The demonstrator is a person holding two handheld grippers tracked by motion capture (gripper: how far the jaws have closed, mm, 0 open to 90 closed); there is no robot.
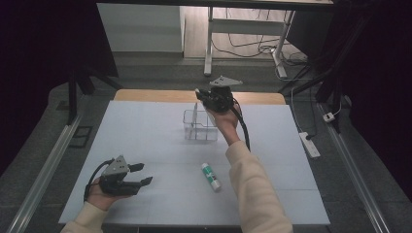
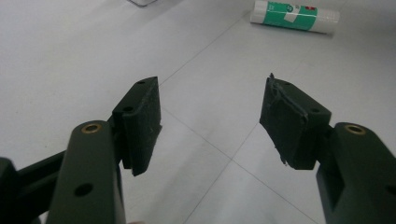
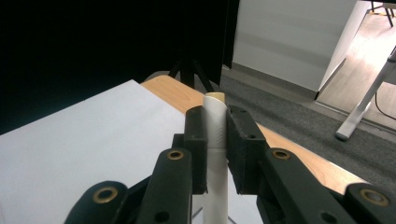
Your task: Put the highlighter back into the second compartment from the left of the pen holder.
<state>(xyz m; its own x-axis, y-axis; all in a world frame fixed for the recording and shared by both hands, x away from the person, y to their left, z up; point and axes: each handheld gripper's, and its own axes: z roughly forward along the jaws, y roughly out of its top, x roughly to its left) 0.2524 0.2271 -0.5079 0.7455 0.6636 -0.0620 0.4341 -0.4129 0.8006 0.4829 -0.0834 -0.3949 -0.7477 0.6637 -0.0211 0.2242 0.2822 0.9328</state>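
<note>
Table (image 1: 145, 145): white top, wooden far edge. Floor (image 1: 160, 73): grey carpet, giving way to pale wood boards (image 1: 197, 29) farther off. White-legged desk (image 1: 210, 43) beyond, cables (image 1: 252, 46) trailing beneath. Black curtains (image 1: 43, 43) on both sides. Power strip (image 1: 309, 144) on carpet, right. Metal rails (image 1: 43, 174) flank the table. Lighting dim.

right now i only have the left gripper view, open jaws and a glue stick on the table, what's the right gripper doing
Observer: The right gripper is shut on a white stick.
Operator: where is it
Observer: In the high view it is held above a clear box at the far middle of the table.
Operator: anything in that box
Observer: One thin upright piece shows inside; I cannot tell what it is.
</note>
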